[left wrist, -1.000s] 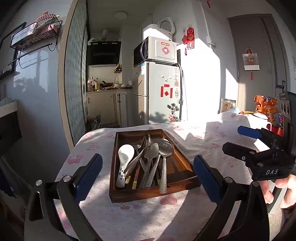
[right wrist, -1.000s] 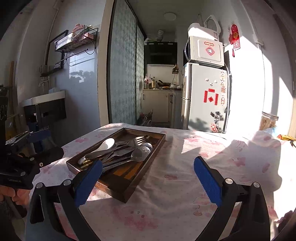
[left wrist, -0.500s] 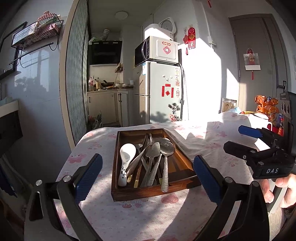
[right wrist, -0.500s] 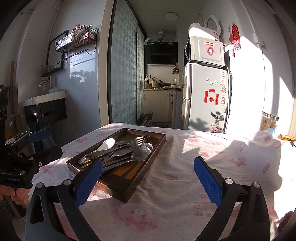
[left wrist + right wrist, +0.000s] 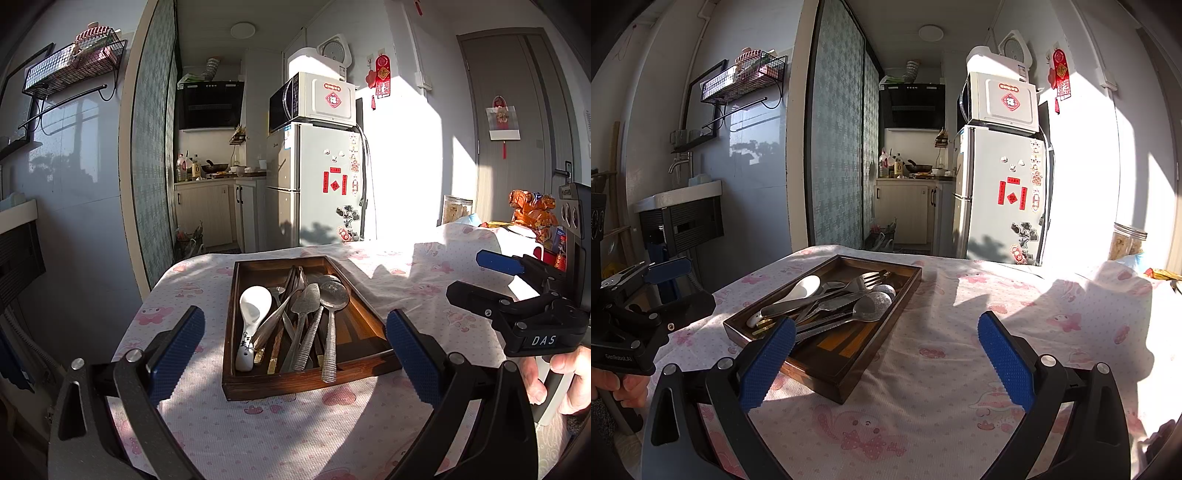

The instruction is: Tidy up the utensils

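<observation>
Left wrist view: the left gripper [image 5: 291, 350] hangs wide apart and empty before a dark rectangular wooden tray [image 5: 306, 386] on the pink-printed cloth-covered table [image 5: 258, 435], where a glossy white ceramic spoon [image 5: 251, 314] and textured steel utensils [image 5: 314, 314] lie heaped.

Right wrist view: the right gripper [image 5: 884, 360], equally wide and empty, hovers nearby; whether sorting is ahead or done is unclear.

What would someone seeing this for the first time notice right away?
Probably the dark wooden tray in the middle of the pink-patterned tablecloth, heaped with metal spoons and a fork, with a white ceramic spoon at its left side. Both open grippers, left gripper and right gripper, frame it empty. Behind stands a sunlit fridge with red decorations.
</observation>
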The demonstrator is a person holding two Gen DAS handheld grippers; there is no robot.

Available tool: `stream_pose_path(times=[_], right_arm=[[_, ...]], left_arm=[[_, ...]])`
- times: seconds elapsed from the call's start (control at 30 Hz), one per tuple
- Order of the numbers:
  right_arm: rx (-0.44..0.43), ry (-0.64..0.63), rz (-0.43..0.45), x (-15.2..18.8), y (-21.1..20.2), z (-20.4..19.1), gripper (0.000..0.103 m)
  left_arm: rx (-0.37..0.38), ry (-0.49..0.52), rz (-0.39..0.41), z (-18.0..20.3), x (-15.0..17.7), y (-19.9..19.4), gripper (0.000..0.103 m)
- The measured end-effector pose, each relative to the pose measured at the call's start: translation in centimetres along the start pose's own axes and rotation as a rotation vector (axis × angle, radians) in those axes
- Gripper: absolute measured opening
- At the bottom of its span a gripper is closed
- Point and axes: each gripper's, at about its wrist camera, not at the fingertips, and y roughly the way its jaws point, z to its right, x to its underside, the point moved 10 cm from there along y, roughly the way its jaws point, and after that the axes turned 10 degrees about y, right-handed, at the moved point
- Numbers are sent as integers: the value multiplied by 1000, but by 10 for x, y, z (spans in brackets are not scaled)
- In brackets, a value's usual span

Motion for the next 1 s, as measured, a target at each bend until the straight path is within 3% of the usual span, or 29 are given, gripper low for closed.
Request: stream_pose_path(times=[1.0], right_arm=[[0,0,0,0,0,0,100]], left_arm=[[-11,-4,-1,-3,-1,0,100]])
